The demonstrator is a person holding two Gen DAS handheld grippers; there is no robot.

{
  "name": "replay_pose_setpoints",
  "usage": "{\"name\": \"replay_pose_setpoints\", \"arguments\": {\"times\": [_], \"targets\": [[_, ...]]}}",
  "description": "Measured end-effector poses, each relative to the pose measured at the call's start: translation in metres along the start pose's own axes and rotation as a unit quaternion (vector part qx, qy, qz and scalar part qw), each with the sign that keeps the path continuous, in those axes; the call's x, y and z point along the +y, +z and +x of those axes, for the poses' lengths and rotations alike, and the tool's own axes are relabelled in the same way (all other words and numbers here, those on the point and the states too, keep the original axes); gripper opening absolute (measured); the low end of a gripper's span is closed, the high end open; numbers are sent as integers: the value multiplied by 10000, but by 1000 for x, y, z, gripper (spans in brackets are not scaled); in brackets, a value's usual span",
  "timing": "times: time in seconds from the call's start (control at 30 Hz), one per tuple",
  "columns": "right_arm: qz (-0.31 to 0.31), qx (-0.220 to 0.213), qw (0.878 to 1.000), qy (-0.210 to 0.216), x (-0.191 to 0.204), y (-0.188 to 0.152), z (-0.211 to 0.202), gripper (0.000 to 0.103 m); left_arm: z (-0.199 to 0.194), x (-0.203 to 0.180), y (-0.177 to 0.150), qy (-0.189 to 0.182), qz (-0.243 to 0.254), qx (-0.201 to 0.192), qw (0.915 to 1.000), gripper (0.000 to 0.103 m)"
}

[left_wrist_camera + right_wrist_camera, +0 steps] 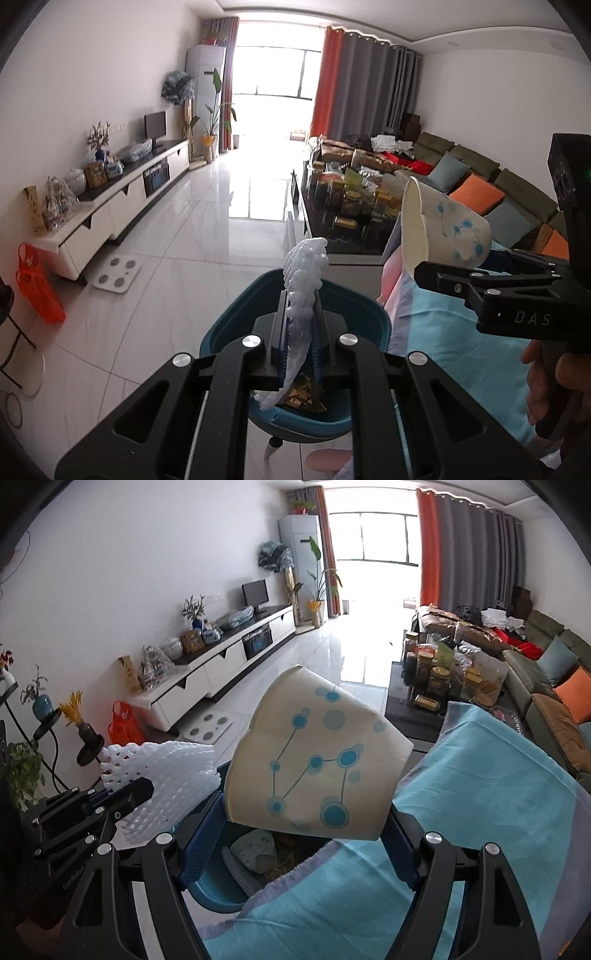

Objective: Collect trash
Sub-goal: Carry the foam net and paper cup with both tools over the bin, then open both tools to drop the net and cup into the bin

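Note:
My left gripper (301, 328) is shut on a white foam fruit net (304, 273) and holds it over a blue trash bin (221, 332) on the floor. The net also shows in the right wrist view (166, 775), with the left gripper (122, 797) below it. My right gripper (306, 830) is shut on a crushed paper cup with blue dots (317, 760), held above the bin (218, 893). The cup (447, 229) and right gripper (443, 273) show at the right of the left wrist view. Wrappers and paper lie inside the bin.
A table with a light blue cloth (480, 794) stands to the right of the bin. A dark coffee table (351, 206) crowded with jars stands beyond. A white scale (118, 273) and an orange bag (37, 284) sit on the floor by the TV cabinet (122, 199).

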State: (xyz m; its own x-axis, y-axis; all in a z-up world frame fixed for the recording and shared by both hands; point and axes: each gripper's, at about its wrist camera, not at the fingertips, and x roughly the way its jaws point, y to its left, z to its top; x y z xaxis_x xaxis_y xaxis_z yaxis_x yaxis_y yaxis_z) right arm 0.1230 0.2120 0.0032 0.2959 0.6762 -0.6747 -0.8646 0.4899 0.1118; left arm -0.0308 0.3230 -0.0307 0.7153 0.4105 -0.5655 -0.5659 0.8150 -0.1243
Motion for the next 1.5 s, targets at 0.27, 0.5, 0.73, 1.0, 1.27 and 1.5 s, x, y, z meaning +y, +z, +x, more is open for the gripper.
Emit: {"name": "replay_pose_setpoints", "arguments": {"times": [0.27,0.5,0.73,1.0,1.27,1.5], "targets": [[-76,353,9993,105,8,6,31,77,34,8,-12,30,-130,314,9994,11],[-286,756,9966,158,19,12,62,77,59,13,-14,4,-179,525,9985,11],[-442,1074,9931,169,23,15,85,77,86,16,-23,59,-223,789,9966,11],[-547,1390,9886,210,28,9,105,77,106,10,-27,53,-228,958,9951,12],[-588,1455,9873,236,28,10,108,85,112,12,-32,114,-239,973,9949,14],[-524,1327,9894,265,25,12,99,85,104,8,-32,163,-207,828,9962,29]]}}
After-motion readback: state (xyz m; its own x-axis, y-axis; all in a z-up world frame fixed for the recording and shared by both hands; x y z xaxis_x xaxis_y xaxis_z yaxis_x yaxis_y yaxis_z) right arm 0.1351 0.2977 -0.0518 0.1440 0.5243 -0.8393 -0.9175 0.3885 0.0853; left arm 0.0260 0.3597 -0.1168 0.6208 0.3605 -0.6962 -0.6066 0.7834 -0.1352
